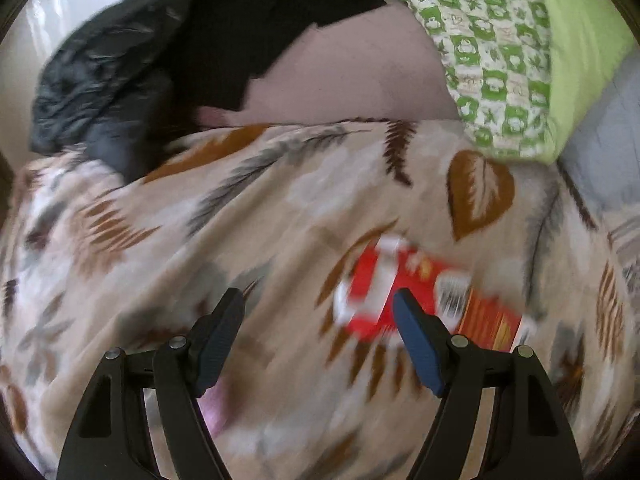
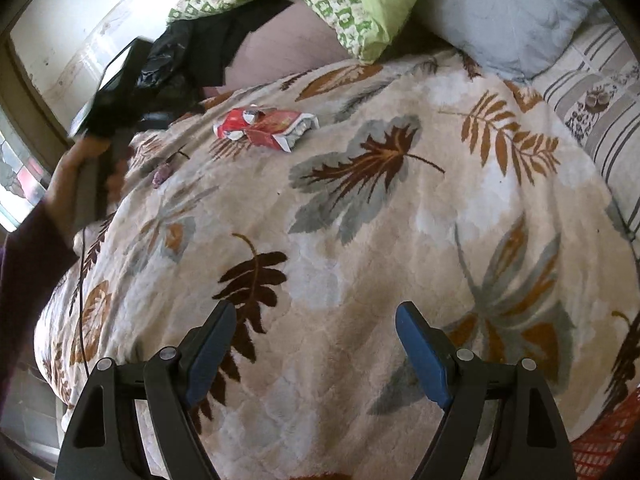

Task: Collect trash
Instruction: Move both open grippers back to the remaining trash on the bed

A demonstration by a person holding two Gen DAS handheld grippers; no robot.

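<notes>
Both pairs of jaws stand wide with nothing between them. The left gripper (image 1: 318, 300) hangs over the leaf-print blanket (image 1: 248, 216), and the red wrapper (image 1: 404, 280) lies flat on that blanket just beyond its blue-padded finger, not yet touched. The right gripper (image 2: 316, 314) is well apart from the wrapper (image 2: 266, 126), nearer the blanket's (image 2: 360, 220) front edge. By my reading no trash is gathered yet: the wrapper is the first piece to lift, and a small purple scrap (image 2: 162, 174) on the blanket beside the person's hand (image 2: 76, 168) may be another. A black plastic bag (image 1: 100, 76) lies crumpled past the blanket's far edge, perhaps for the trash. The left view is blurred, so the wrapper's print is unreadable, and I cannot tell whether the bag is open.
</notes>
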